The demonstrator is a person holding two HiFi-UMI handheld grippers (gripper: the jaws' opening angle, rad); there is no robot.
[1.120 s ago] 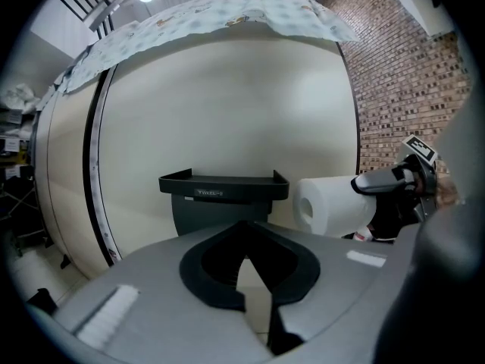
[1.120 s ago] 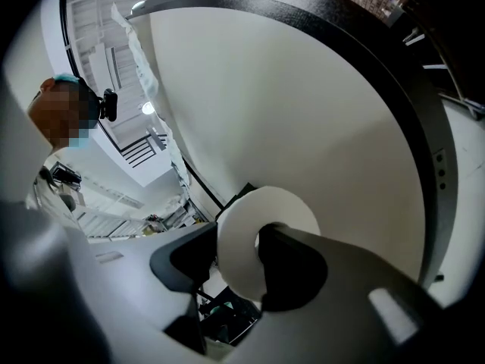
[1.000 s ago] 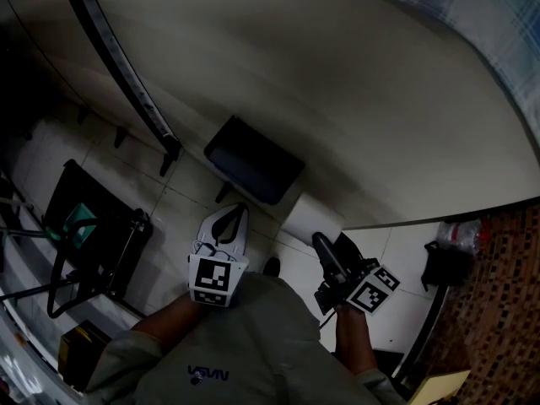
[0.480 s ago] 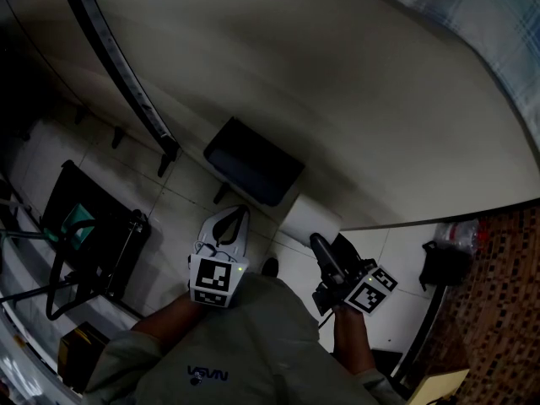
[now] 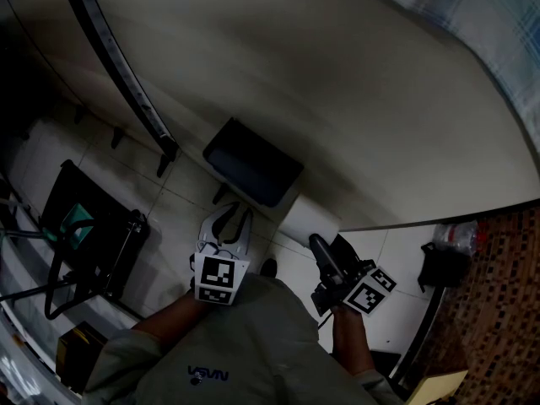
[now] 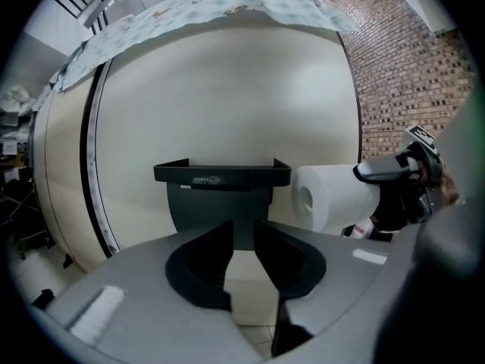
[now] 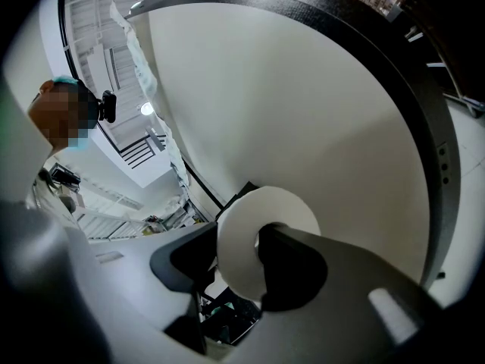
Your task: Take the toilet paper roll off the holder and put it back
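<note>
The white toilet paper roll [image 7: 288,207] (plump, nearly full) sits clamped in the right gripper [image 7: 236,252]; the left gripper's [image 6: 242,233] jaws, just opening, stand empty.

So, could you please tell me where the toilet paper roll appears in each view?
Head view: toilet paper roll just below centre, beside the black holder.
Left gripper view: the roll right of centre, right of the holder.
Right gripper view: the roll lower centre, clamped by the right gripper.
Shared landmark: the cream wall behind it.
</note>
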